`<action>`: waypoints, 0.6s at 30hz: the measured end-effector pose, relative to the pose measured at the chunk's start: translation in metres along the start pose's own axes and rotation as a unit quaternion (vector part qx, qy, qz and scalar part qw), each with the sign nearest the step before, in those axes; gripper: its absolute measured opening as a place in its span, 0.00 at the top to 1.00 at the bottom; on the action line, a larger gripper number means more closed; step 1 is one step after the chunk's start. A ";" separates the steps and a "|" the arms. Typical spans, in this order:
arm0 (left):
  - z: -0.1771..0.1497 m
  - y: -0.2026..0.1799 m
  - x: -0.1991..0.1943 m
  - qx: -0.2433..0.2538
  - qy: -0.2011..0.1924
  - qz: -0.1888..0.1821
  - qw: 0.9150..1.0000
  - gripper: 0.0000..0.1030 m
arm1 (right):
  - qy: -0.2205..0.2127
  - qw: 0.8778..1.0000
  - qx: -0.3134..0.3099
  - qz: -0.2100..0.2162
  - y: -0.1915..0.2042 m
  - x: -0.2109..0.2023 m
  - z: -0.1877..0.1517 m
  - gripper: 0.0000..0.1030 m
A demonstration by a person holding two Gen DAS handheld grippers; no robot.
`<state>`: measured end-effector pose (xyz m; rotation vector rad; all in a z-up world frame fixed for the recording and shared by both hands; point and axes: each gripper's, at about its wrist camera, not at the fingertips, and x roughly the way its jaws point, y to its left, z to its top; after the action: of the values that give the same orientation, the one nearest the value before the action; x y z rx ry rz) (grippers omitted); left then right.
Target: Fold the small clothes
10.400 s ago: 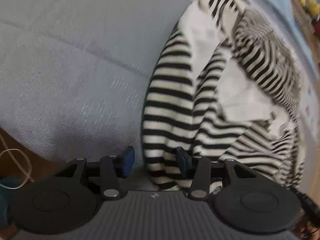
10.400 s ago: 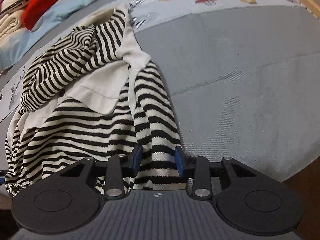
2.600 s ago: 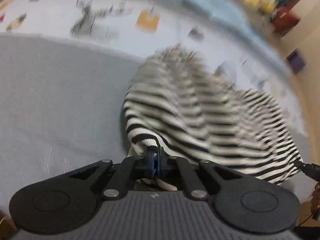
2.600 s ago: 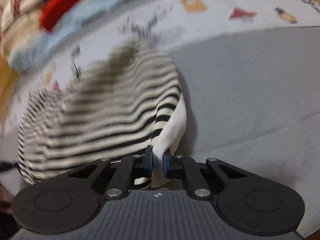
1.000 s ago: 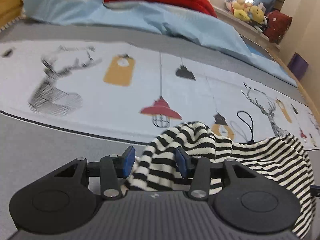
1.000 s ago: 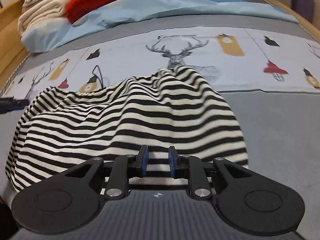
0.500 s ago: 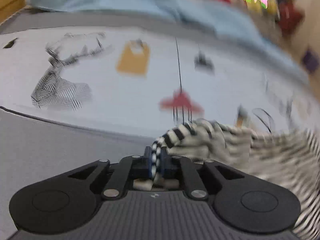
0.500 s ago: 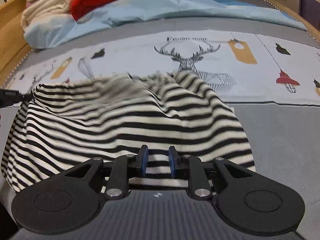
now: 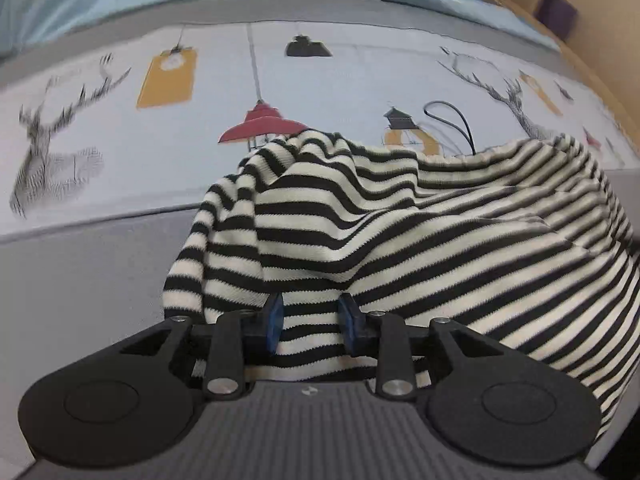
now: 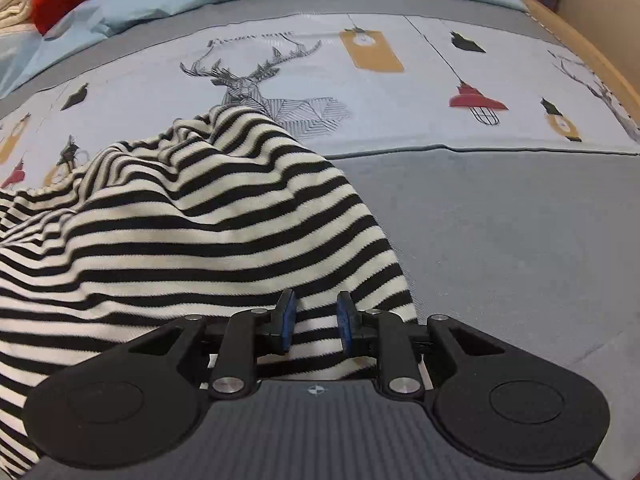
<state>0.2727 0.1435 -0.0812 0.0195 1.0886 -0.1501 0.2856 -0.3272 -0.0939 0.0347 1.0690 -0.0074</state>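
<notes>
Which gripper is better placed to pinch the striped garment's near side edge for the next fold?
Right, probably: the right gripper is open beside the striped garment edge; the left gripper is further inside.

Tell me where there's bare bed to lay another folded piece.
Grey blanket right of the striped sweater lies bare, as does the grey strip left of it. The printed sheet behind is bare too. The middle is crowded by the sweater.

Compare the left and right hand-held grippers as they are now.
The left hand-held gripper stands over the striped garment's left edge; the right hand-held gripper stands over its right edge. The left's jaws gape somewhat wider than the right's. Both are open, with striped cloth lying between their blue pads.
</notes>
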 end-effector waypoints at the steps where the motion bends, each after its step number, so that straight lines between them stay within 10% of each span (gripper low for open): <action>1: 0.003 -0.001 -0.009 -0.008 -0.014 -0.003 1.000 0.67 | -0.002 1.000 -0.002 -0.001 0.000 -0.001 0.000 0.77; 5: 0.007 -0.007 -0.048 -0.045 -0.074 -0.069 0.994 0.66 | -0.016 1.000 0.005 0.006 -0.001 -0.010 0.000 0.77; 9: 0.000 -0.032 -0.034 -0.007 -0.018 -0.126 0.992 0.64 | -0.032 0.999 0.018 0.007 -0.010 -0.012 0.004 0.77; 13: -0.016 -0.062 -0.001 0.085 0.036 -0.065 0.994 0.54 | -0.003 0.999 0.037 -0.024 -0.023 0.001 0.002 0.75; 18: -0.005 -0.063 -0.032 0.047 -0.009 -0.067 0.997 0.54 | -0.031 0.998 0.050 -0.001 -0.022 -0.011 0.006 0.74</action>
<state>0.2455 0.0853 -0.0517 0.0290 1.0646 -0.3217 0.2849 -0.3493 -0.0815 0.1240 1.0062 -0.0634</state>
